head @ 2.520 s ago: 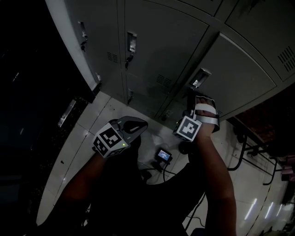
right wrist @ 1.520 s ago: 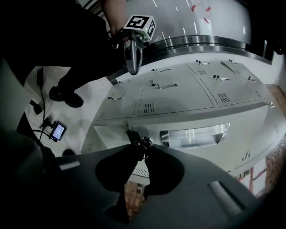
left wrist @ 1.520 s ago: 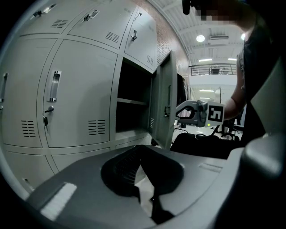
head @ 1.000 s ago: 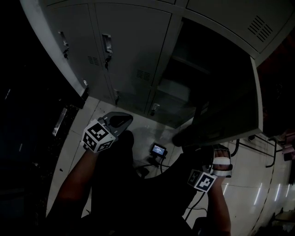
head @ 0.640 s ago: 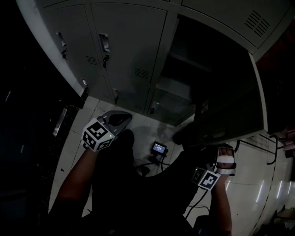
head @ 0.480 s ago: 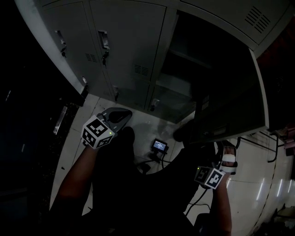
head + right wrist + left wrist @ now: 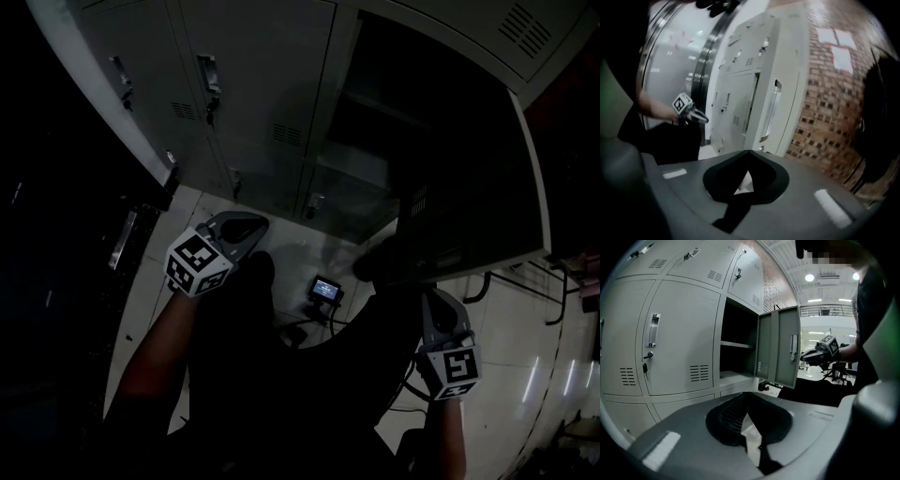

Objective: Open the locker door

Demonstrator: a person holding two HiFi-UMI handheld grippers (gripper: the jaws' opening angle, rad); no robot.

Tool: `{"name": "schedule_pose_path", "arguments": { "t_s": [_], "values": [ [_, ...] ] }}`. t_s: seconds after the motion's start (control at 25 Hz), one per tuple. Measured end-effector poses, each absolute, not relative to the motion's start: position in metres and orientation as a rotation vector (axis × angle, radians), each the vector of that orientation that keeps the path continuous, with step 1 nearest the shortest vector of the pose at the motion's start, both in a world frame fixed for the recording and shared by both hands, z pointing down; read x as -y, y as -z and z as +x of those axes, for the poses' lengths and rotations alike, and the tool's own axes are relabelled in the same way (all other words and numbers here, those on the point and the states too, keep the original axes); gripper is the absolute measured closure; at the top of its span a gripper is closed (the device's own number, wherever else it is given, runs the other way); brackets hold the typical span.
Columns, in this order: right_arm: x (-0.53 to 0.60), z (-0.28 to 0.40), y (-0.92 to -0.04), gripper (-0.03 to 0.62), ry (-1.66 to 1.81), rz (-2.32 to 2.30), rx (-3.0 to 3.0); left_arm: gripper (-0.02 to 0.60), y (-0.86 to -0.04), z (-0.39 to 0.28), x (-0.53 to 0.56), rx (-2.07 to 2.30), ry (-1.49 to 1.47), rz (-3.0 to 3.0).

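Observation:
The grey locker door [image 7: 469,178] stands swung wide open, showing a dark compartment with a shelf [image 7: 361,173]. In the left gripper view the open door [image 7: 780,345] shows its handle [image 7: 793,344] on the outer face. My right gripper [image 7: 436,305] hangs below the door's lower edge, apart from it, shut and empty; its jaws [image 7: 748,153] meet with nothing between them. My left gripper [image 7: 242,228] is held low at the left, in front of the closed lockers, shut and empty [image 7: 746,398].
Closed lockers with handles [image 7: 206,80] stand left of the open one. A small device with a lit screen [image 7: 326,289] and cables lie on the tiled floor. Chair legs [image 7: 506,281] stand at the right. A brick wall [image 7: 829,93] lies beyond the lockers.
The door went from closed, with the right gripper at its handle, to wide open. The right gripper has since come off the door and dropped lower right. The left gripper barely moved.

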State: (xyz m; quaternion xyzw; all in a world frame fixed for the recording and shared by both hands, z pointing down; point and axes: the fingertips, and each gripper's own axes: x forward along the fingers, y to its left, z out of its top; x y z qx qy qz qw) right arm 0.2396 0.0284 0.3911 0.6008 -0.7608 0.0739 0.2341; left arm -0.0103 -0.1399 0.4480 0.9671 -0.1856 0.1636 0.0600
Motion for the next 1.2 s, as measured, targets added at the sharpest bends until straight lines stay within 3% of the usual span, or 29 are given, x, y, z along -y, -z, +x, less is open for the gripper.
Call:
{"name": "schedule_pose_path", "arguments": {
  "t_s": [0.16,1.2],
  "values": [
    [-0.025,0.217,-0.396,0.592,-0.369,1.675,2.231,0.569,-0.448,-0.011,0.140,0.561,-0.493,2.927],
    [0.003,0.185,-0.395,0.592,-0.329,1.600,2.359,0.569,-0.448,-0.011,0.140,0.562,-0.494,2.925]
  ]
}}
